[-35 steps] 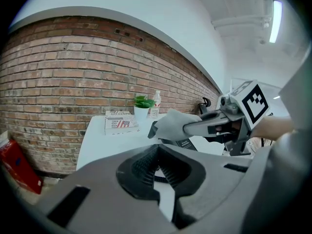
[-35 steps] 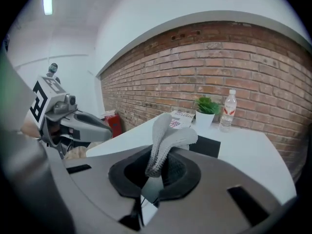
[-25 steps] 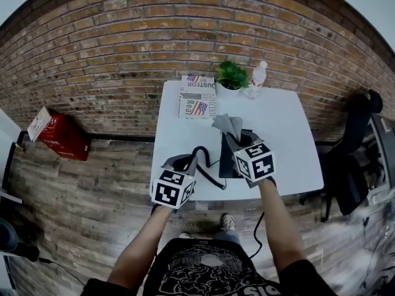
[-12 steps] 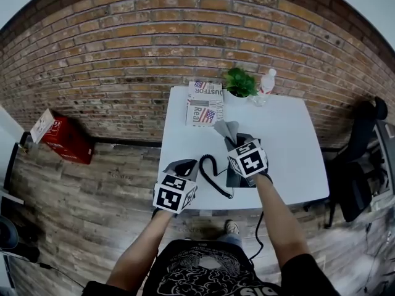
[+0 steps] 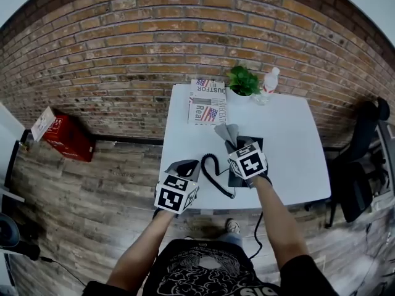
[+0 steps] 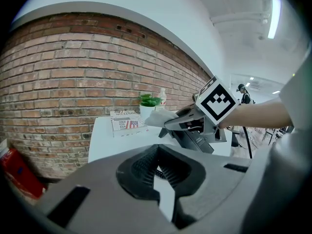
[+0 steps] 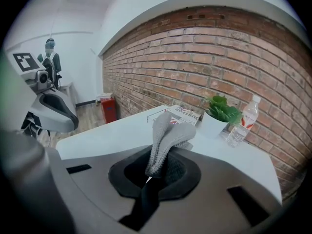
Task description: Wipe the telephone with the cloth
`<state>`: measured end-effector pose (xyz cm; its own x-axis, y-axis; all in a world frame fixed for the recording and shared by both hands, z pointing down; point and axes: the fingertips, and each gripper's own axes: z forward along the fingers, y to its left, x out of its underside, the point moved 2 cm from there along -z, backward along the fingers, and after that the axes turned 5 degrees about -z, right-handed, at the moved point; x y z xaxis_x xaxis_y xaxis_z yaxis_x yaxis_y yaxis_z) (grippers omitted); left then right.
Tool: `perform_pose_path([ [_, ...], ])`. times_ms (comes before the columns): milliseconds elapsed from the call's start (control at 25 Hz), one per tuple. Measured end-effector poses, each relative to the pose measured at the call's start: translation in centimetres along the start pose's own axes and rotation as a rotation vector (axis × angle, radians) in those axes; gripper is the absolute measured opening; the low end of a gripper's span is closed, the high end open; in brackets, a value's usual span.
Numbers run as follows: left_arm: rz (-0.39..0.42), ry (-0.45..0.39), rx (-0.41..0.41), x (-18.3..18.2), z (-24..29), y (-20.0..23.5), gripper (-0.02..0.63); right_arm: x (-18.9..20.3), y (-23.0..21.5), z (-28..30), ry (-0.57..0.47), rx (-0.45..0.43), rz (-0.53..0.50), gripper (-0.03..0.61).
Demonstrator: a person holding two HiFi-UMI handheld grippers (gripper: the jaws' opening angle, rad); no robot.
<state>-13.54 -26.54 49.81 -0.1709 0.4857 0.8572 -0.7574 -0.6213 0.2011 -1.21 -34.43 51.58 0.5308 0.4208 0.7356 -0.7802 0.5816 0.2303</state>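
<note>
A black telephone (image 5: 237, 179) lies on the white table (image 5: 290, 134), with its coiled cord (image 5: 213, 172) running off to the left. My right gripper (image 5: 233, 142) hovers over the telephone, shut on a grey cloth (image 5: 226, 131) that sticks up from its jaws (image 7: 168, 135). The left gripper view shows that cloth (image 6: 158, 118) ahead of the telephone (image 6: 204, 143). My left gripper (image 5: 185, 164) is at the table's front left edge, beside the cord. Its jaws are together with nothing between them (image 6: 156, 167).
A magazine (image 5: 207, 102), a potted plant (image 5: 244, 81) and a water bottle (image 5: 268, 82) stand along the table's far edge by the brick wall. A red box (image 5: 62, 134) sits on the floor at left, a dark chair (image 5: 364, 165) at right. A person (image 6: 242, 94) stands far off.
My right gripper with the cloth has shifted a little to the left over the telephone. The left gripper has stayed by the front left edge.
</note>
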Motion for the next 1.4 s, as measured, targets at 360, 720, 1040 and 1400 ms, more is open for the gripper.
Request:
perform_pose_path([
  [360, -0.005, -0.011, -0.004, 0.0, -0.4, -0.4, 0.006, 0.8, 1.1, -0.4, 0.011, -0.023, 0.009, 0.009],
  [720, -0.012, -0.010, -0.017, 0.6, -1.4, -1.1, 0.006, 1.9, 2.6, -0.8, 0.028, -0.058, 0.004, 0.009],
  [1040, -0.022, -0.011, -0.034, 1.3, -2.4, -1.7, 0.006, 3.1, 4.2, -1.4, 0.039, -0.079, 0.000, 0.009],
  [1400, -0.023, -0.009, -0.034, 2.1, -3.1, -3.1, 0.006, 4.9, 6.1, -2.4, 0.049, -0.103, 0.007, 0.009],
])
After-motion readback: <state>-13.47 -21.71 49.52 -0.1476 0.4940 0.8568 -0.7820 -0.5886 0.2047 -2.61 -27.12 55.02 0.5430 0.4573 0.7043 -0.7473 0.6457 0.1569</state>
